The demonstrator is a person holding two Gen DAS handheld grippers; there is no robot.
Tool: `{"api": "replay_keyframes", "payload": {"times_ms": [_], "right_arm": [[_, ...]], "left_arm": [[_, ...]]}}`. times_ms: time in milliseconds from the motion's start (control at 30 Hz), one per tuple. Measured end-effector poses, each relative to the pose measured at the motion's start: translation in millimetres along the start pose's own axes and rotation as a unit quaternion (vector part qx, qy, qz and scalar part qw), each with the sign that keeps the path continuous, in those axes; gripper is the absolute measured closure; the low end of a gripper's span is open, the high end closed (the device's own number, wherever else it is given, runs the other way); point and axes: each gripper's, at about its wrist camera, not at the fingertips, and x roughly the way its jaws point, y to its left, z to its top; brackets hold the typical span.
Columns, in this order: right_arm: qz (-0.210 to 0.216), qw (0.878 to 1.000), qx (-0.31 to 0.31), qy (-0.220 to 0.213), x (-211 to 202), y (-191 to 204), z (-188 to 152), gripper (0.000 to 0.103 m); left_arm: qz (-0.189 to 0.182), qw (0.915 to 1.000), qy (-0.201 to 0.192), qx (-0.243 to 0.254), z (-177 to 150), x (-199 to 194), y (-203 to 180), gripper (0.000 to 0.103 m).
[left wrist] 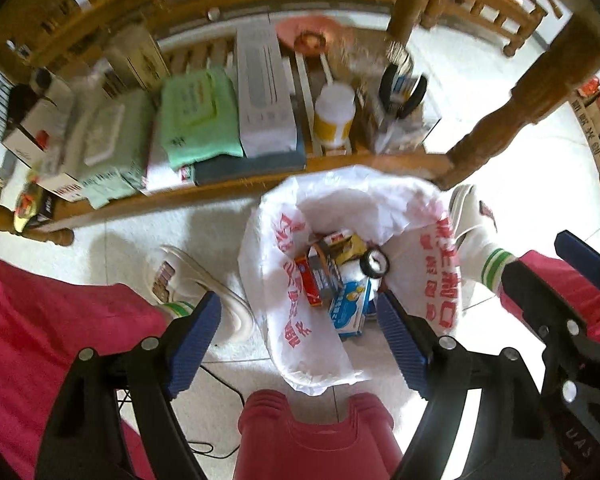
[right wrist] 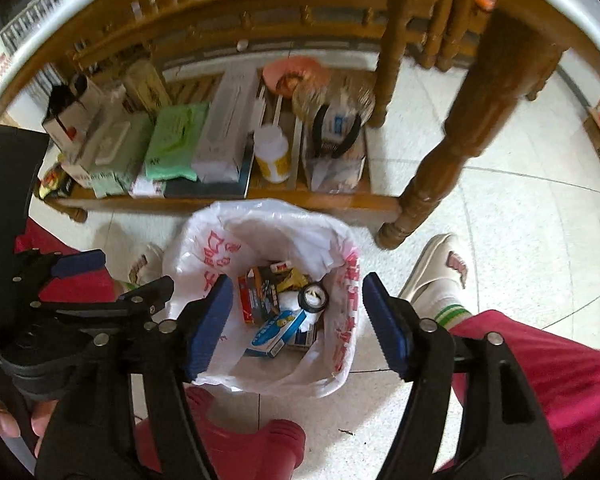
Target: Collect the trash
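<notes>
Wooden table overhead, its lower shelf packed with wipes packs, boxes and a white bottle. That stuff is stacked tidily, so I read it as storage, not trash.

I sit on a red stool with knees apart, slippered feet either side. That leaves the floor gap between them for the bin, so both hands can drop things straight down.

White trash bag with red print lines a bin, standing on the tile just in front of the shelf edge. Its mouth is folded wide over the rim, which keeps the opening clear for drops.

Trash is in the bag: a blue-and-white carton, a red-and-grey box, a yellow-and-black wrapper and a black tape roll, all loose at the bottom, touching one another.

Left gripper points almost straight down above the bag, blue pads well apart, nothing between them. Right gripper likewise over the mouth, jaws apart and empty. Each shows at the edge of the other's view, so the two hang side by side.

My judgement: both are unloaded, and the next item has to come from somewhere outside these views. No loose trash shows on the floor.
</notes>
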Motion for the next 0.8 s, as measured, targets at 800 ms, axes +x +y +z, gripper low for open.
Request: {"api": "replay_keyframes", "payload": {"times_ms": [800], "right_arm": [[-0.054, 0.928, 0.009, -0.367, -286.3, 18.3, -22.3, 0.007]], "left_arm": [[0.057, 0.9273, -0.369, -0.032, -45.3, -295.4, -4.1, 0.008]]}}
